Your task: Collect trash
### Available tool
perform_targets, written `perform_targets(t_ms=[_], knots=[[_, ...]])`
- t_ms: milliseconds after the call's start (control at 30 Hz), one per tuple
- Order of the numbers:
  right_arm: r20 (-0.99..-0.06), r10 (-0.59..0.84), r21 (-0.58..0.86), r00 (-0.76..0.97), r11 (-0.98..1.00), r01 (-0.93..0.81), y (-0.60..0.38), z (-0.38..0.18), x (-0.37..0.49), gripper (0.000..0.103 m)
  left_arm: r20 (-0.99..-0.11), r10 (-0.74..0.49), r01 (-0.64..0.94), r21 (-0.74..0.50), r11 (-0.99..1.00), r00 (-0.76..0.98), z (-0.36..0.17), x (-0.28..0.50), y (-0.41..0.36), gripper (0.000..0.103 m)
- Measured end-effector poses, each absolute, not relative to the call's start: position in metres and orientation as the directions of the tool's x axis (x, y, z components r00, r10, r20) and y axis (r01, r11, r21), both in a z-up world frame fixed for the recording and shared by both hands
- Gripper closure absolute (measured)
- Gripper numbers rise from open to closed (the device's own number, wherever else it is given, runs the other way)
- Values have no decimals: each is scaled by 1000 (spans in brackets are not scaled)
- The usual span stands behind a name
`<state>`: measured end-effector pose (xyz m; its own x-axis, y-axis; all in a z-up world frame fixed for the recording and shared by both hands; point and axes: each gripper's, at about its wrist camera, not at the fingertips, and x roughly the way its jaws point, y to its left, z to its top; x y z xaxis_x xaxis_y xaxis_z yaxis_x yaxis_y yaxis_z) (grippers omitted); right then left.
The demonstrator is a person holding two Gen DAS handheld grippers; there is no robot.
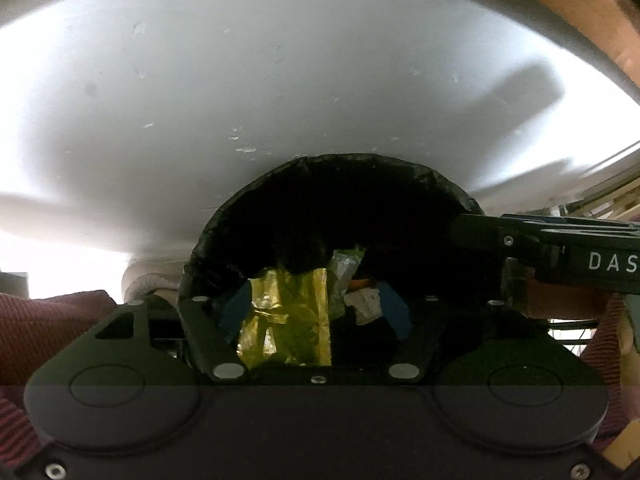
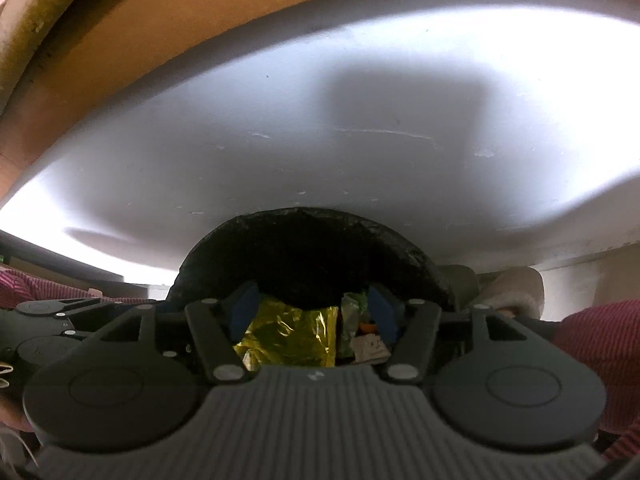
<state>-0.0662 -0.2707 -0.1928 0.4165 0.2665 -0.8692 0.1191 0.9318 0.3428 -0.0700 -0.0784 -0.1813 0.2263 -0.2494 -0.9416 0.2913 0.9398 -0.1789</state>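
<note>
A bin with a black liner (image 1: 320,184) sits just below both grippers, its mouth facing the cameras. Inside lie a crumpled gold foil wrapper (image 1: 288,320), a silvery wrapper (image 1: 344,268) and a scrap of white paper (image 1: 362,304). My left gripper (image 1: 314,312) hangs open over the bin mouth, nothing pinched between its blue pads (image 1: 234,312). My right gripper (image 2: 313,310) is open too, above the same gold wrapper (image 2: 292,336), a green wrapper (image 2: 352,312) and the white paper (image 2: 370,346). The bin's liner rim (image 2: 312,232) curves behind its fingers.
A white table top (image 1: 280,80) fills the view beyond the bin. The right tool's black body (image 1: 580,256) reaches in from the right at the bin rim. A person's red ribbed sleeve (image 2: 600,340) flanks the tools. Brown wood (image 2: 160,20) borders the table.
</note>
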Motion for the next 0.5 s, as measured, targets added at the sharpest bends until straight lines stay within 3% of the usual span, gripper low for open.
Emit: perform_targets(t_ms=[300,500], knots=[[-864,277,346,420,933,95,-272,-178,-71,23,-928,-253,319,-161,934,273,-156,-78,-78,26],[-813,326,305,483,944,-124,-270,-123,-86,15,-870,-323,434,-145,889,371,-97,-103,-71,21]])
